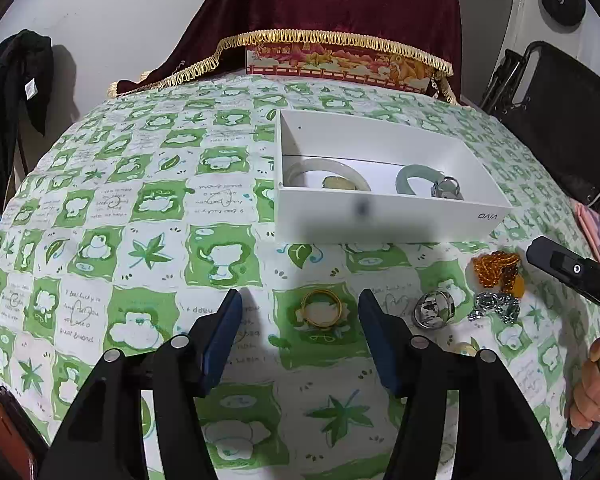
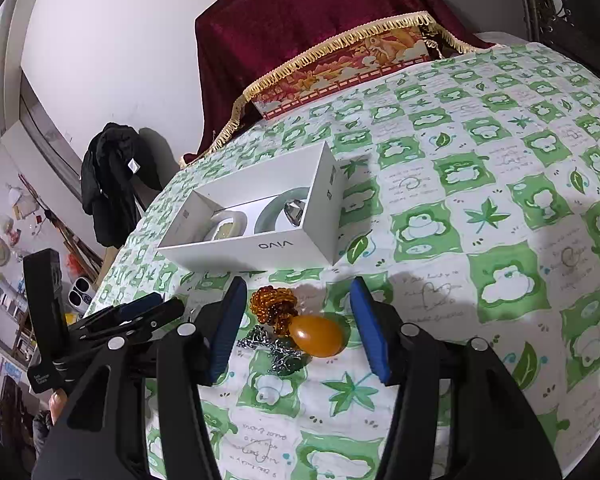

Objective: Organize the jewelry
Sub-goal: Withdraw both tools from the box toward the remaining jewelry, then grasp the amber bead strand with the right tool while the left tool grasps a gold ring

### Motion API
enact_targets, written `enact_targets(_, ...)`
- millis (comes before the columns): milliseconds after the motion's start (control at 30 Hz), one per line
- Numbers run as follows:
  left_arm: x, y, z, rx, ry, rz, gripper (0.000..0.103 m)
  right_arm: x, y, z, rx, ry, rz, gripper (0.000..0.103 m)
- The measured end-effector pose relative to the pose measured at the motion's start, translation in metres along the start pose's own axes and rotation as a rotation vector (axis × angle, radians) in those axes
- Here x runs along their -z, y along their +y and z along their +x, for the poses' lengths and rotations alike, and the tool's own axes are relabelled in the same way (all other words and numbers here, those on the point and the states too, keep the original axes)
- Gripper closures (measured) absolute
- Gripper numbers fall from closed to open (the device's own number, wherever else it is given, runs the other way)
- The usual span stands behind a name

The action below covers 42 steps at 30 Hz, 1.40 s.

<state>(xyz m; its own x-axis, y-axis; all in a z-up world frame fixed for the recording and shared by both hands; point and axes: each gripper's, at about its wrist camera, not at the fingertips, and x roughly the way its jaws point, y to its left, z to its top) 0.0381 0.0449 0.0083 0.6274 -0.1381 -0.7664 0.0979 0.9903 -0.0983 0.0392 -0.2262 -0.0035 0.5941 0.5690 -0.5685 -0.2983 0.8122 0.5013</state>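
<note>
A white box (image 1: 384, 216) (image 2: 260, 246) lies on the green patterned cloth and holds a pale bangle (image 1: 327, 169), a green jade bangle (image 1: 414, 176) and a silver ring (image 1: 446, 189). My left gripper (image 1: 300, 316) is open, its fingers on either side of a gold ring (image 1: 322, 307) on the cloth. A silver ring (image 1: 434, 309), a silver chain (image 1: 494, 306) and an amber bead necklace (image 1: 496, 266) lie to its right. My right gripper (image 2: 298, 320) is open around the amber necklace with its oval pendant (image 2: 318, 336), with the silver chain (image 2: 274, 346) beside it.
A dark red fringed cloth (image 1: 332, 4) covers a decorated box (image 1: 340, 64) at the table's far edge. A black garment (image 1: 16, 76) hangs at the left. A black folding chair (image 1: 560, 120) stands at the right. The left gripper shows at the left of the right wrist view (image 2: 132, 320).
</note>
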Motion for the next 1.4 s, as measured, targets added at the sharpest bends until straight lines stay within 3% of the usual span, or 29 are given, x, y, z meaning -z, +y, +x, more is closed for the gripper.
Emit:
enact_targets(200, 0.001, -0.021, 0.004, -0.021, 0.014, 0.099, 0.061, 0.001, 0.004, 0.004, 0.005, 0.018, -0.024, 0.051)
enact_targets(333, 0.001, -0.01, 0.002, 0.011, 0.008, 0.048, 0.082, 0.003, 0.01, 0.008, 0.011, 0.038, -0.057, 0.051)
enact_targets(567, -0.001, -0.009, -0.002, 0.05, -0.008, 0.026, 0.082, 0.005, 0.016, 0.027, 0.052, 0.121, -0.1, 0.05)
enact_targets(667, -0.001, -0.012, -0.002, 0.051, -0.012, 0.031, 0.082, 0.005, 0.018, 0.029, 0.083, 0.122, -0.109, 0.067)
enact_targets(700, -0.001, -0.012, -0.003, 0.052, -0.013, 0.032, 0.082, 0.005, 0.017, 0.028, 0.07, 0.118, -0.103, 0.082)
enact_targets(733, 0.0, -0.012, -0.003, 0.054, -0.014, 0.033, 0.082, 0.004, 0.015, 0.027, 0.048, 0.107, -0.093, 0.089)
enact_targets(867, 0.0, -0.012, -0.004, 0.058, -0.018, 0.029, 0.082, 0.001, 0.008, 0.022, 0.026, 0.085, -0.058, 0.089)
enact_targets(1100, -0.002, -0.006, -0.013, 0.078, -0.051, 0.002, 0.082, -0.005, 0.002, 0.006, -0.113, 0.038, 0.007, 0.089)
enact_targets(1400, -0.009, 0.0, -0.024, 0.105, -0.09, -0.024, 0.082, -0.013, 0.003, -0.01, -0.165, -0.035, 0.024, 0.089)
